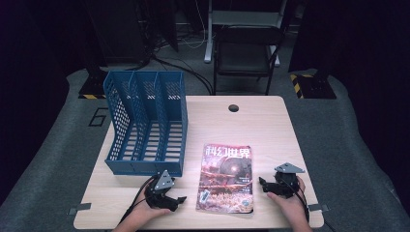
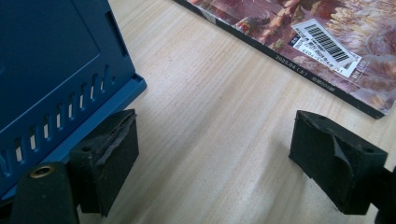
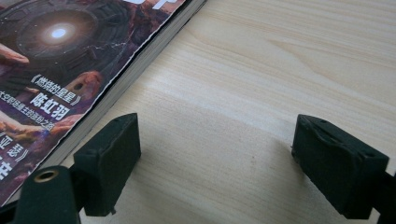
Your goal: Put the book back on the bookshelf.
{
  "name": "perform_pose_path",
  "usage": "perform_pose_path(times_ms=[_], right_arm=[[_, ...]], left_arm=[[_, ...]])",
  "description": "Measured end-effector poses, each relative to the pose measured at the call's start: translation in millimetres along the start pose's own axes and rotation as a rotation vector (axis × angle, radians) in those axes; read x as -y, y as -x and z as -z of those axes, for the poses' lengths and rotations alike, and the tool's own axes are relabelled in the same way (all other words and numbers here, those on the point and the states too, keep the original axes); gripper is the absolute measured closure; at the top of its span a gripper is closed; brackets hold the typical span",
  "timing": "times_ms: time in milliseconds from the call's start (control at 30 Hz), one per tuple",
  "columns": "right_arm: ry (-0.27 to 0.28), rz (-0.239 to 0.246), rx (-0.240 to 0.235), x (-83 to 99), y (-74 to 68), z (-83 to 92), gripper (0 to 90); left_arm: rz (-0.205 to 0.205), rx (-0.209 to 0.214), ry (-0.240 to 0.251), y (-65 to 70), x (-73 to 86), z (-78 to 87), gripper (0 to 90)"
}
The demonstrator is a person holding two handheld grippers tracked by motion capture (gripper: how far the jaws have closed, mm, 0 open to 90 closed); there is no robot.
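Closest to me, my two hands hold the tongs low over the near edge of the desk (image 1: 270, 116). My left tongs (image 1: 170, 200) sit near the front left. Their two black jaws are wide apart with nothing between them, just bare wood. In the left gripper view, the left-side jaw is right beside the low front edge of the blue file holder (image 2: 51, 84), and I cannot tell if it touches. A grey three-cornered plate rides on top of these tongs.

My right tongs (image 1: 265, 184) are at the front right, and they point toward the magazine. Their jaws are wide apart too, and they hold nothing. In the right gripper view, the left-side jaw is just beside the magazine's edge.

Between my two tongs lies the magazine (image 1: 226, 177). It lies flat on the desk with its cover up. The cover is red and brown with big letters at the top. A white barcode sticker (image 2: 325, 45) is on its near left corner.

A little farther back on the left stands the blue file holder (image 1: 145, 123). It has three slots with holes in the walls.

At the far edge of the desk is a small round hole (image 1: 233, 108). Behind the desk stands a dark folding chair (image 1: 246, 53) on the floor.
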State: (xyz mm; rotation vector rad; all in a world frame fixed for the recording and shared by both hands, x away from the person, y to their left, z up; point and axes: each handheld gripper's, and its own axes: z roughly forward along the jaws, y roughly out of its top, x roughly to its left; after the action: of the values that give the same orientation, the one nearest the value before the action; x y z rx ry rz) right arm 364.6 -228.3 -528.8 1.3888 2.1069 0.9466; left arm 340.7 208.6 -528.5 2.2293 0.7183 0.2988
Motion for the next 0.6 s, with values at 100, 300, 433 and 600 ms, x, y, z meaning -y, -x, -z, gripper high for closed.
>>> perform_pose_path(times_ms=[100,300,433,600], right_arm=[[-0.007,0.003,-0.002,0.2,-0.2,2.4,19.9],[-0.038,0.003,-0.036,-3.6,-2.4,7.8,34.6],[-0.045,-0.018,-0.059,-5.7,-2.7,9.4,38.9],[-0.036,-0.041,-0.072,-8.9,-9.0,13.4,40.4]], left_arm=[[-0.001,-0.002,-0.032,0.9,-3.1,1.4,16.6],[0.04,0.064,-0.041,-1.8,-9.2,9.4,27.4],[0.06,0.069,-0.039,0.5,-12.9,12.5,31.6],[0.074,0.071,-0.045,5.7,-18.4,10.8,34.4]])
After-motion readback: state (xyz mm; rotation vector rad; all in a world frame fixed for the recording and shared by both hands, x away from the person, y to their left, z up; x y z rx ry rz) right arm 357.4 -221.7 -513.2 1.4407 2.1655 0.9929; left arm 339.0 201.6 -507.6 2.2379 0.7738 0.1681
